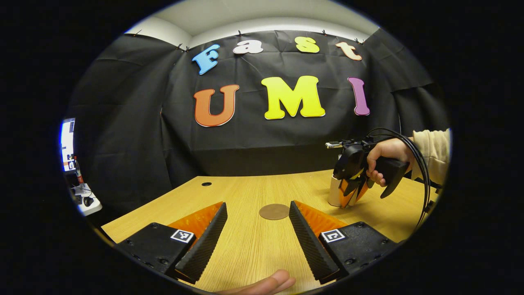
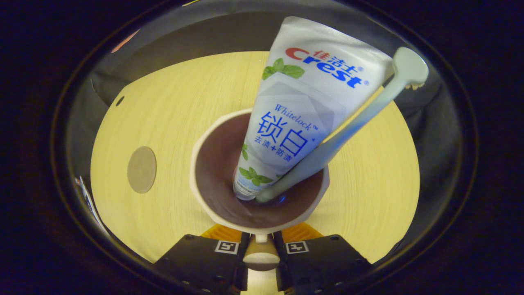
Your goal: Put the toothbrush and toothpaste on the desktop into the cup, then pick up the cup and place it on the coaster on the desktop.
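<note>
Cup (image 2: 262, 196) w/ toothpaste (image 2: 294, 110), toothbrush (image 2: 348, 127) inside: right gripper (image 2: 260, 246) clamps handle; left gripper (image 1: 258, 233) open.

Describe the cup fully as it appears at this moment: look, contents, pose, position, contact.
The cup is cream outside, brown and glossy inside, ceramic-looking, with a handle facing the right gripper, whose fingers close on that handle. It stands upright on the wooden desktop. Inside, the toothpaste tube stands cap down, and the toothbrush leans across it against the rim. The round coaster lies apart from the cup. In the left gripper view the cup sits partly behind the right gripper.
</note>
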The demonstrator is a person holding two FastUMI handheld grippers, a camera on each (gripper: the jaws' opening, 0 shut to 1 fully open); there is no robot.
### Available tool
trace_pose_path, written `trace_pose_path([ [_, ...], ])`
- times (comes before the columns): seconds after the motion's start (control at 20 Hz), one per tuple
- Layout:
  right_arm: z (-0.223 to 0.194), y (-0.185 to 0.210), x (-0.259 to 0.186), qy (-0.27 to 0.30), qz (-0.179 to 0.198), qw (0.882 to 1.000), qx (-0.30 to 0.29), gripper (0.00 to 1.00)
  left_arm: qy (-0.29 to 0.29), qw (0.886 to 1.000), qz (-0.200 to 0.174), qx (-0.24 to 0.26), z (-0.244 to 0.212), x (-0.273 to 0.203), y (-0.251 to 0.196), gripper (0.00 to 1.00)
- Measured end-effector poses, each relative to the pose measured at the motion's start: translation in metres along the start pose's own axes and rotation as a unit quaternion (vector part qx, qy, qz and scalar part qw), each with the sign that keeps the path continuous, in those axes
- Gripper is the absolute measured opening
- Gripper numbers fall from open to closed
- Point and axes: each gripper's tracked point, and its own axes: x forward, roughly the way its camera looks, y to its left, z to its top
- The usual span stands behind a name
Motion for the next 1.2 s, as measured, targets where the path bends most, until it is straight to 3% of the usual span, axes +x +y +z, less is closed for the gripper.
trace_pose_path([
  [0.25, 0.011, 0.004, -0.003, -0.032, 0.008, 0.999, -0.028, 0.27, 0.001, 1.0, 0.003, -0.009, -0.002, -0.003, 0.004, 0.96],
  [0.6, 0.012, 0.027, 0.003, -0.035, 0.044, 0.993, -0.101, 0.27, -0.004, 1.0, 0.004, -0.01, -0.003, -0.01, 0.011, 0.96],
  [0.75, 0.014, 0.032, 0.006, -0.034, 0.059, 0.99, -0.126, 0.27, -0.014, 1.0, -0.005, -0.006, 0.005, -0.014, 0.004, 0.96],
  [0.8, 0.015, 0.034, 0.007, -0.033, 0.061, 0.988, -0.136, 0.27, -0.017, 1.0, -0.01, -0.008, 0.008, -0.015, 0.0, 1.0],
  [0.9, 0.016, 0.037, 0.009, -0.029, 0.069, 0.986, -0.147, 0.27, -0.025, 0.999, -0.018, -0.01, 0.012, -0.017, -0.004, 0.96],
  [1.2, 0.017, 0.044, 0.016, -0.012, 0.062, 0.983, -0.173, 0.27, -0.027, 0.999, -0.012, -0.013, 0.011, -0.014, 0.008, 0.97],
])
